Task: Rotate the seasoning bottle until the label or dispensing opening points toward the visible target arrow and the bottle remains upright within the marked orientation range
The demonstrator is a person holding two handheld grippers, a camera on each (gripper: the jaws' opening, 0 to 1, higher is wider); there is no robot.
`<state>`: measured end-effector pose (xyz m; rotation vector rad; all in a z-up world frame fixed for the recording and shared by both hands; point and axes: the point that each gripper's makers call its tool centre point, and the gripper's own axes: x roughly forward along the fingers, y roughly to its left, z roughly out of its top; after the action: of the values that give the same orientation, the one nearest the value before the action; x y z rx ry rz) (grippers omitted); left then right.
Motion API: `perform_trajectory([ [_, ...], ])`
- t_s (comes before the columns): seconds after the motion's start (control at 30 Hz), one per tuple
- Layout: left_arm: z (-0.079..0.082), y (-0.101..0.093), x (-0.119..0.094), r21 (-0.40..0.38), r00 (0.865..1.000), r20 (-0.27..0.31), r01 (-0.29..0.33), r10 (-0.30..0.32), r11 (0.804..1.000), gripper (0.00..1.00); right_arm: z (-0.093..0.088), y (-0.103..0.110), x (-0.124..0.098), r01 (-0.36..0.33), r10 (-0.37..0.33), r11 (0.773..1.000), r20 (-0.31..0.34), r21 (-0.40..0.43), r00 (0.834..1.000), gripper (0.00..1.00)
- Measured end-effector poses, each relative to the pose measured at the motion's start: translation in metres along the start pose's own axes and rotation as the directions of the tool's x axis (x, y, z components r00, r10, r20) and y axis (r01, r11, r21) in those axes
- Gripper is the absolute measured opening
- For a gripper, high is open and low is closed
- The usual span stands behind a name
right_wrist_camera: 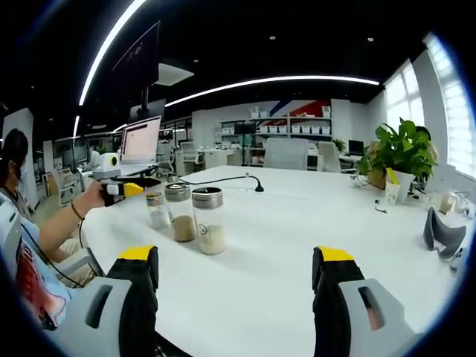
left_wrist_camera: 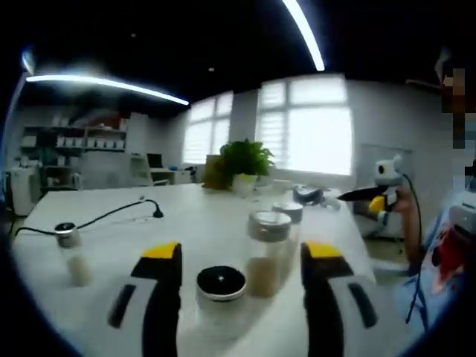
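In the left gripper view the left tongs (left_wrist_camera: 242,271) rise from the bottom edge with jaws apart; a black-lidded jar (left_wrist_camera: 221,297) stands between them at lower centre, its contents too blurred to tell; I cannot tell whether the jaws touch it; just above it stands a seasoning bottle (left_wrist_camera: 267,253) with a silver lid, part-filled with tan grains; another silver-lidded jar (left_wrist_camera: 288,217) stands behind; at lower left, well apart, a small jar (left_wrist_camera: 71,253) holds pale powder on the white counter (left_wrist_camera: 201,216).

In the right gripper view the right tongs (right_wrist_camera: 236,286) stand open over bare counter at the bottom, holding nothing; three silver-lidded jars stand in a row at centre left, the nearest one (right_wrist_camera: 209,221) holding pale grains in its lower part; a potted plant (right_wrist_camera: 401,156) sits at right.
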<state>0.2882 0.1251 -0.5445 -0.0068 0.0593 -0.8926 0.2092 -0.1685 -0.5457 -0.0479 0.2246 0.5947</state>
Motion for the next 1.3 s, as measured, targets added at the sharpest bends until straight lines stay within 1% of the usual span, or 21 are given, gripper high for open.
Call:
perform_trajectory([
  [0.07, 0.0, 0.0, 0.0, 0.038, 0.999, -0.013, 0.03, -0.029, 0.999, 0.68, 0.001, 0.0, 0.0, -0.006, 0.006, 1.0, 0.006, 0.009, 1.0, 0.88],
  [0.13, -0.004, -0.002, 0.001, 0.092, 0.996, -0.044, 0.079, -0.075, 0.993, 0.68, 0.002, -0.002, 0.0, -0.007, 0.006, 1.0, 0.019, 0.028, 1.0, 0.88],
  [0.17, -0.008, -0.002, 0.002, 0.104, 0.993, -0.073, 0.099, -0.092, 0.99, 0.67, 0.003, -0.002, 0.0, -0.009, 0.008, 0.999, 0.026, 0.041, 1.0, 0.88],
  [0.2, -0.014, 0.0, 0.001, 0.112, 0.988, -0.114, 0.112, -0.099, 0.987, 0.66, 0.003, -0.001, 0.0, -0.016, 0.015, 0.999, 0.028, 0.046, 0.999, 0.88],
  [0.23, -0.015, 0.003, 0.003, 0.131, 0.987, -0.123, 0.121, -0.105, 0.984, 0.64, 0.002, 0.0, 0.0, -0.023, 0.022, 0.999, 0.026, 0.047, 0.999, 0.88],
  [0.3, -0.018, 0.0, 0.004, 0.122, 0.981, -0.129, 0.163, -0.147, 0.979, 0.62, 0.003, 0.002, 0.0, -0.032, 0.031, 0.998, 0.028, 0.051, 0.999, 0.89],
  [0.4, -0.027, -0.001, 0.005, 0.132, 0.972, -0.148, 0.204, -0.185, 0.97, 0.62, 0.004, 0.001, 0.0, -0.033, 0.031, 0.998, 0.034, 0.051, 0.999, 0.89],
  [0.43, -0.03, 0.001, 0.006, 0.122, 0.968, -0.155, 0.215, -0.196, 0.969, 0.61, 0.004, 0.001, 0.0, -0.031, 0.029, 0.998, 0.034, 0.05, 0.999, 0.89],
  [0.47, -0.034, -0.001, 0.007, 0.095, 0.962, -0.167, 0.234, -0.216, 0.968, 0.6, 0.004, 0.001, 0.0, -0.03, 0.028, 0.998, 0.032, 0.05, 0.999, 0.89],
  [0.5, -0.036, 0.0, 0.008, 0.08, 0.96, -0.164, 0.243, -0.228, 0.967, 0.56, 0.004, 0.001, -0.001, -0.028, 0.027, 0.998, 0.031, 0.05, 0.999, 0.89],
  [0.57, -0.038, 0.002, 0.01, 0.064, 0.958, -0.165, 0.249, -0.236, 0.966, 0.53, 0.004, 0.001, -0.001, -0.029, 0.028, 0.999, 0.03, 0.043, 0.999, 0.89],
  [0.63, -0.039, 0.003, 0.011, 0.053, 0.955, -0.166, 0.259, -0.247, 0.964, 0.54, 0.004, 0.001, 0.0, -0.03, 0.028, 0.999, 0.032, 0.045, 0.999, 0.89],
  [0.7, -0.037, 0.001, 0.012, 0.029, 0.95, -0.153, 0.278, -0.271, 0.96, 0.54, 0.003, 0.0, 0.0, -0.032, 0.031, 0.998, 0.027, 0.047, 0.999, 0.89],
  [0.73, -0.034, 0.002, 0.012, 0.008, 0.951, -0.142, 0.28, -0.276, 0.96, 0.54, 0.003, 0.0, 0.001, -0.032, 0.031, 0.998, 0.025, 0.046, 0.999, 0.89],
  [0.8, -0.034, 0.004, 0.014, 0.004, 0.949, -0.148, 0.282, -0.279, 0.959, 0.54, 0.003, 0.0, 0.001, -0.033, 0.032, 0.998, 0.027, 0.05, 0.999, 0.89],
  [0.9, -0.038, 0.004, 0.015, 0.003, 0.945, -0.169, 0.285, -0.28, 0.959, 0.53, 0.007, 0.003, 0.001, -0.052, 0.048, 0.997, 0.052, 0.063, 0.997, 0.89],
  [0.97, -0.039, 0.003, 0.015, -0.003, 0.942, -0.176, 0.29, -0.286, 0.957, 0.52, 0.007, 0.007, 0.001, -0.065, 0.063, 0.997, 0.046, 0.045, 0.997, 0.89],
  [1.03, -0.039, 0.003, 0.016, -0.008, 0.942, -0.174, 0.289, -0.286, 0.957, 0.48, 0.008, 0.008, 0.001, -0.067, 0.065, 0.997, 0.048, 0.037, 0.997, 0.89],
  [1.13, -0.036, 0.002, 0.016, -0.007, 0.945, -0.157, 0.29, -0.287, 0.957, 0.48, 0.008, 0.009, 0.002, -0.075, 0.073, 0.996, 0.049, 0.04, 0.996, 0.89],
  [1.2, -0.036, 0.001, 0.015, -0.024, 0.943, -0.155, 0.294, -0.294, 0.956, 0.45, 0.006, 0.008, 0.003, -0.072, 0.07, 0.997, 0.042, 0.041, 0.997, 0.89],
  [1.3, -0.038, 0.001, 0.015, -0.011, 0.944, -0.162, 0.29, -0.288, 0.957, 0.36, 0.005, 0.008, 0.005, -0.07, 0.069, 0.996, 0.038, 0.049, 0.997, 0.89],
])
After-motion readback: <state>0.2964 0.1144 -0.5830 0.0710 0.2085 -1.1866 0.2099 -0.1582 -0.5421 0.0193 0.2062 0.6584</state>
